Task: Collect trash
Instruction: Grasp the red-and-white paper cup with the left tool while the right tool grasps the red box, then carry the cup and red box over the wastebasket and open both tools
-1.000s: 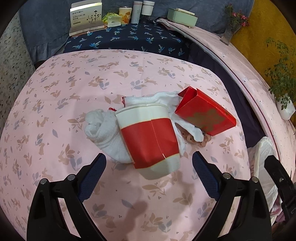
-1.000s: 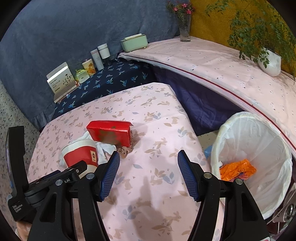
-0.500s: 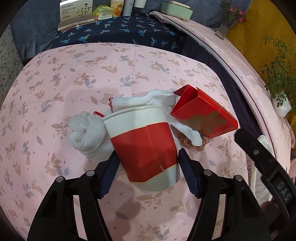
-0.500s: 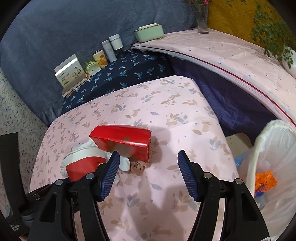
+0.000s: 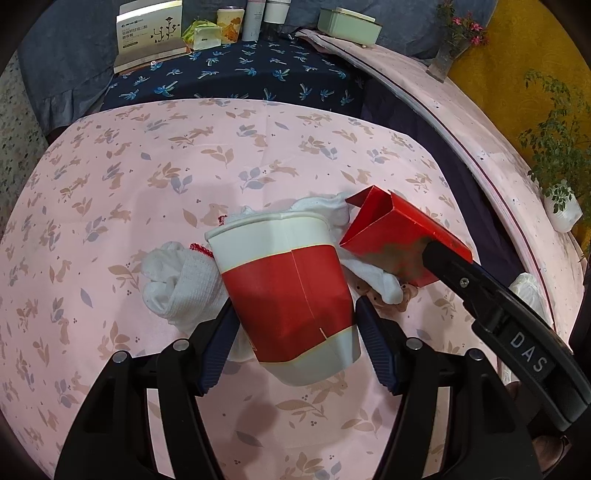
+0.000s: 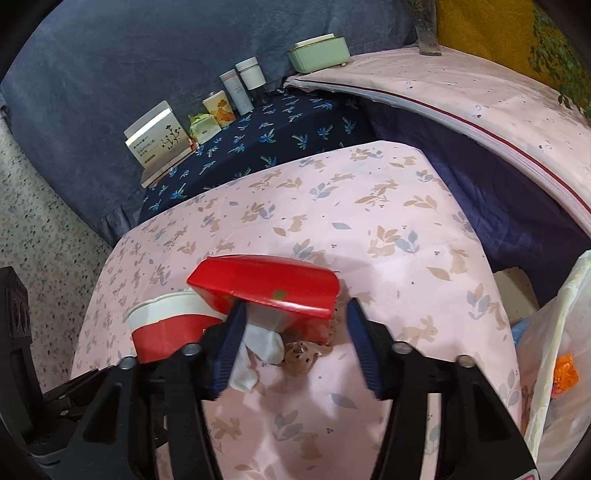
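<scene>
A red and white paper cup lies on its side on the pink rabbit-print cloth, atop a white sock. My left gripper is shut on the cup, a pad pressed to each side. The cup also shows at the left of the right wrist view. Just right of it lies an open red carton. My right gripper straddles this red carton with its jaws closing. The left pad is at the carton, and a gap remains at the right pad. One right finger crosses the carton.
A small brown plush thing lies beside the sock under the carton. A bin lined with a white bag stands at the right, with an orange wrapper inside. Boxes and bottles line the dark blue cloth behind. A potted plant stands far right.
My left gripper has closed onto the cup. My right gripper has swung left from the bin, come down over the red carton and narrowed its jaws.
</scene>
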The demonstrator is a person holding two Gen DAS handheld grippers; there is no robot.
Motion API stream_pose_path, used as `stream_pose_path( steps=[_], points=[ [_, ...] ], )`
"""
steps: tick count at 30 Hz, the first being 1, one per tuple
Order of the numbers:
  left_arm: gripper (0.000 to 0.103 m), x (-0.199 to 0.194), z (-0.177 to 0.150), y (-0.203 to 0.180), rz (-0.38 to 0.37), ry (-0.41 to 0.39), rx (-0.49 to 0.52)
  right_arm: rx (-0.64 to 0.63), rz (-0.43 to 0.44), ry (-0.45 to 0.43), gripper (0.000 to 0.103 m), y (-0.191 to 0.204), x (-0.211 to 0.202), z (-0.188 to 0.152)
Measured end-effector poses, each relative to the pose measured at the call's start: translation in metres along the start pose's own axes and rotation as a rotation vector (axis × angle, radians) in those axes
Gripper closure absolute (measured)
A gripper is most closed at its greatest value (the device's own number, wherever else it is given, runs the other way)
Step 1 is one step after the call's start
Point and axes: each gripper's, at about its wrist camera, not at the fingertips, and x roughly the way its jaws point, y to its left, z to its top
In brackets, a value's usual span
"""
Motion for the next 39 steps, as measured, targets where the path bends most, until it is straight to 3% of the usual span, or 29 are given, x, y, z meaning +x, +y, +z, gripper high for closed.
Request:
stream_pose_path(
  steps=[2,7,13,21,22,23,24,31,39],
  points=[
    [0.041,-0.001,0.000,0.000,0.006,-0.004,0.002,-0.010,0.001,0.015,0.091,0.003,0.001,0.000],
    [0.041,-0.005,-0.001,-0.003,0.016,-0.018,0.014,-0.012,0.003,-0.002,0.099,0.005,-0.012,-0.006],
    [0.042,-0.016,-0.006,-0.018,0.003,-0.034,0.039,0.027,-0.015,-0.066,0.101,-0.006,-0.051,-0.010],
    [0.043,-0.034,-0.017,-0.055,-0.026,-0.060,0.105,0.061,-0.105,-0.160,0.101,-0.030,-0.106,-0.013],
    [0.047,-0.037,-0.019,-0.061,-0.029,-0.063,0.116,0.070,-0.113,-0.167,0.101,-0.034,-0.112,-0.015],
    [0.070,-0.038,-0.021,-0.067,-0.034,-0.064,0.131,0.078,-0.121,-0.174,0.101,-0.038,-0.119,-0.017],
    [0.074,-0.038,-0.023,-0.075,-0.046,-0.042,0.153,0.085,-0.132,-0.181,0.101,-0.042,-0.124,-0.018],
    [0.075,-0.042,-0.044,-0.112,-0.066,-0.035,0.225,0.143,-0.166,-0.209,0.101,-0.071,-0.154,-0.035],
    [0.076,-0.050,-0.058,-0.127,-0.092,-0.035,0.260,0.204,-0.181,-0.235,0.101,-0.097,-0.178,-0.055]
  ],
)
